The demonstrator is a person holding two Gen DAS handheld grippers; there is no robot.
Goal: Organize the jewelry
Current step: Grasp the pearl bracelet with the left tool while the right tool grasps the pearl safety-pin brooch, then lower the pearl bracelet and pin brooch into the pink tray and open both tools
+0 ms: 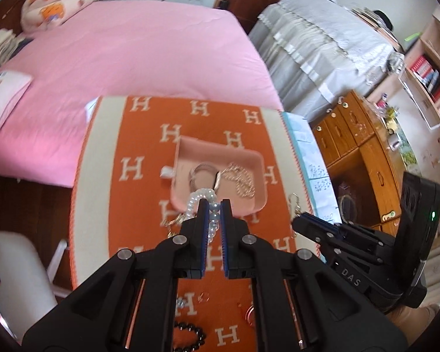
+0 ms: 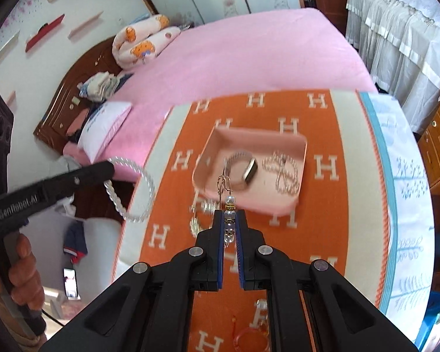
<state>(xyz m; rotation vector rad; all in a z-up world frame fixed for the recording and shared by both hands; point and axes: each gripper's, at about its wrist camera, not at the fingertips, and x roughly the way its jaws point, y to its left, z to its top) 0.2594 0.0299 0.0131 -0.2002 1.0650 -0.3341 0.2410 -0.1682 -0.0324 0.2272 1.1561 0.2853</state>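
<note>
tongs and jewelry, both pairs loaded over orange cloth

left gripper (image 1: 213,205): jaws pinched on a white pearl strand (image 1: 204,198). in the left wrist view the pearls run up between the blue pads and loop forward over the near edge of the pink tray (image 1: 187,152); in the right wrist view the same strand (image 2: 138,189) hangs as a loose loop from the tips, off the left side of the table (the tool is seen there from the side, held in a bare hand (image 2: 22,275)).

right gripper (image 2: 230,221): jaws pressed on a beaded drop earring (image 2: 230,205), clear and pearl beads between the pads, gold hook pointing up and away, just short of the tray's near edge.

pink tray, shallow, square, sits on the orange cloth (image 2: 316,205) with white h letters. contents: a silver band watch (image 2: 243,167) on the left half, a pale chain (image 2: 283,173) in a heap on the right half.

loose on the cloth: small silver-gold pieces (image 2: 201,211) near the tray's near left corner, a black bead bracelet (image 1: 195,334) and a pinkish ring (image 1: 250,314) close under the left tool, an orange bangle (image 2: 248,340) under the right tool.

behind: pink bed (image 1: 132,52).
</note>
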